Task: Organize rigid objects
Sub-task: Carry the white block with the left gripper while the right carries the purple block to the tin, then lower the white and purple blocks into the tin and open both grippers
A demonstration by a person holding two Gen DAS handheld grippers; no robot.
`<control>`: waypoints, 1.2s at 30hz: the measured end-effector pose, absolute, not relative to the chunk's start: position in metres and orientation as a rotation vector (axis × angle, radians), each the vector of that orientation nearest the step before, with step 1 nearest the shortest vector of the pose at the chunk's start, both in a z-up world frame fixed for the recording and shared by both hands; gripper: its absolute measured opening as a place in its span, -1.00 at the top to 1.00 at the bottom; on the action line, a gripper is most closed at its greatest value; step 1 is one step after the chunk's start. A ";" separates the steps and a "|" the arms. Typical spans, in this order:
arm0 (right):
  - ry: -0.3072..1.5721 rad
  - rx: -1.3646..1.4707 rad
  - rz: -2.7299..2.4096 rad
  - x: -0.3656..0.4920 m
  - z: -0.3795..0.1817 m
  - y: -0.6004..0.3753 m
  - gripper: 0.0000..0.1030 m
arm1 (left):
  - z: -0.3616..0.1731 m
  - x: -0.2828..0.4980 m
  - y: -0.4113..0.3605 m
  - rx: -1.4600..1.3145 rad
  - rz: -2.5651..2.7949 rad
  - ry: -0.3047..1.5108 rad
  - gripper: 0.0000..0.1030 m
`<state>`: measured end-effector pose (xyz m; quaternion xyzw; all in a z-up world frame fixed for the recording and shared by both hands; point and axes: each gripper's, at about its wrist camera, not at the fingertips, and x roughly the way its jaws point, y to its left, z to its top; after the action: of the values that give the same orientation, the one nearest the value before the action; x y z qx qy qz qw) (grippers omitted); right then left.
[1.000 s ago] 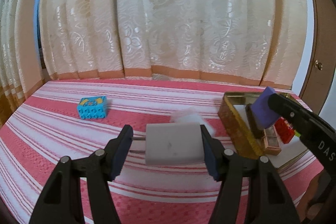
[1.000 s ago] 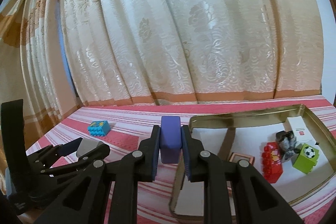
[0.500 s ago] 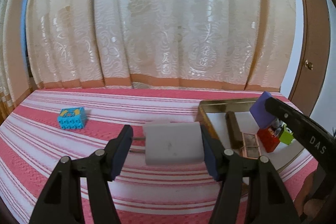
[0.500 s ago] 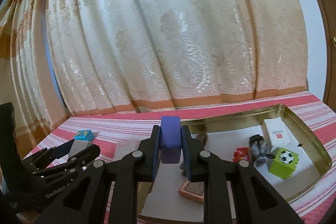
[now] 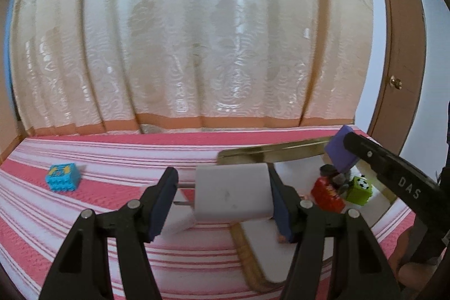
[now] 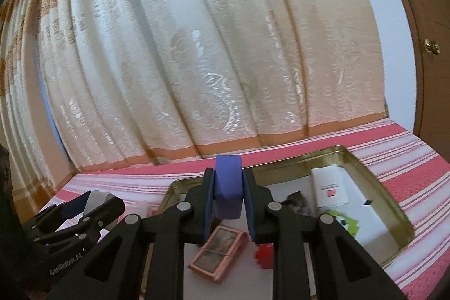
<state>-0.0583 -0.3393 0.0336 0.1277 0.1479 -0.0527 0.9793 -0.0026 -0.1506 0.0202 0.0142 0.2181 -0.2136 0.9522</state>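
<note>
Two grippers are loaded at once here. The left gripper point(image 5: 223, 197) pinches a white charger block point(image 5: 233, 191) across its length: one pad bears on the block's flat end, the other on the tips of its two metal prongs, so the bite looks less sure than a hold on two flat faces would be. The block hangs above the near corner of the gold tray point(image 6: 393, 207), which sits on a red-and-white striped bedcover point(image 5: 112, 159). The right gripper point(image 6: 228, 200) is pressed onto a purple block point(image 6: 227, 187), squeezed across its narrow faces and carried over the tray's inner part.

Both pieces look stiff and light, smooth plastic, so they should not deform, though the charger could pivot on its prongs if jolted; taking it by its broad flat sides would be steadier. In the tray lie a pink framed case point(image 6: 218, 255), a red brick point(image 6: 264, 257), a green football cube point(image 6: 341, 224), a white box point(image 6: 330, 187) and a small dark item too blurred to name. A blue brick point(image 5: 62, 177) sits alone on the bedcover, well apart from the tray; it seems blocky enough to grip across its plain sides
</note>
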 end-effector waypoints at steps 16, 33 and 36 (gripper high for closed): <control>0.305 0.249 -0.300 -0.073 0.031 -0.429 0.58 | 0.011 0.000 -0.231 0.082 -0.532 0.499 -0.22; 0.471 0.239 -0.359 -0.054 0.011 -0.450 0.58 | -0.013 -0.002 -0.275 0.207 -0.500 0.587 -0.22; 0.495 0.245 -0.354 -0.050 0.006 -0.449 0.58 | -0.015 0.000 -0.275 0.204 -0.499 0.597 -0.22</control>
<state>-0.0501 -0.4494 0.0064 0.1204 0.2433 -0.1737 0.9466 -0.0001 -0.2747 -0.0147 0.0992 0.2906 -0.2426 0.9203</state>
